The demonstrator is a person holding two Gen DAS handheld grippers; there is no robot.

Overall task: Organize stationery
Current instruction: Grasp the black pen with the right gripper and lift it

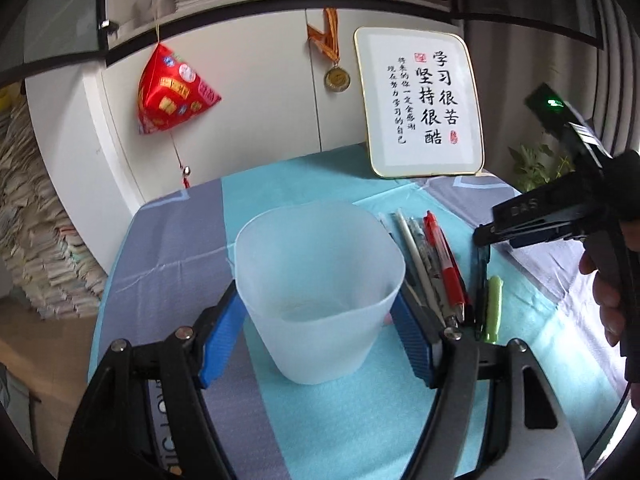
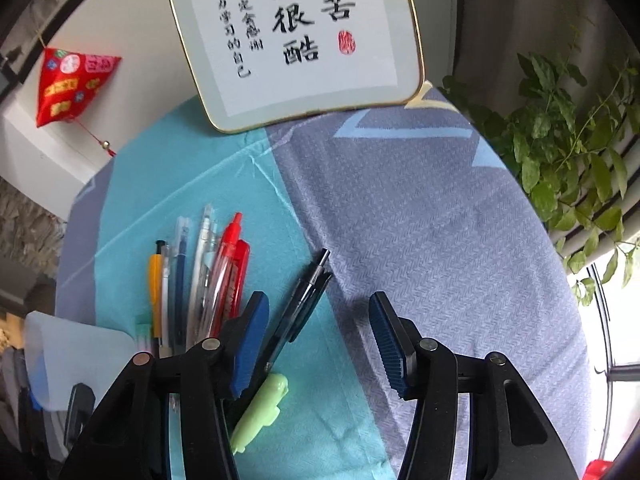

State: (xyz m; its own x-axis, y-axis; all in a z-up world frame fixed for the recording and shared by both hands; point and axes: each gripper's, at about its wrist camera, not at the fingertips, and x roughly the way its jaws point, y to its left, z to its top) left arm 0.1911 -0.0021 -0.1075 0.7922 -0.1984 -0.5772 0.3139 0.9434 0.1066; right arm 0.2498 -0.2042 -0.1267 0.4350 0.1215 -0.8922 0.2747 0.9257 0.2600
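Note:
A translucent white cup (image 1: pixel 320 280) stands on the teal and grey tablecloth (image 1: pixel 180 248). My left gripper (image 1: pixel 316 298) is shut on it, its blue pads pressing both sides. Right of the cup lie several pens, among them a red pen (image 1: pixel 442 264), a black pen (image 1: pixel 480 280) and a light green pen (image 1: pixel 494 304). My right gripper (image 2: pixel 318 300) hovers open over the cloth, pointing steeply down. The black pen (image 2: pixel 304 304) lies below its left finger and the green pen (image 2: pixel 260 412) nearer its base. The red pen (image 2: pixel 228 272) and a yellow pen (image 2: pixel 155 292) lie to the left, beside the cup (image 2: pixel 76 356).
A framed calligraphy board (image 1: pixel 420 104) leans against the white cabinet at the back of the table. A red hanging ornament (image 1: pixel 172 92) and a medal (image 1: pixel 338 78) hang on the cabinet. A leafy plant (image 2: pixel 560 152) stands past the table's right edge. Stacked papers (image 1: pixel 36 240) sit at left.

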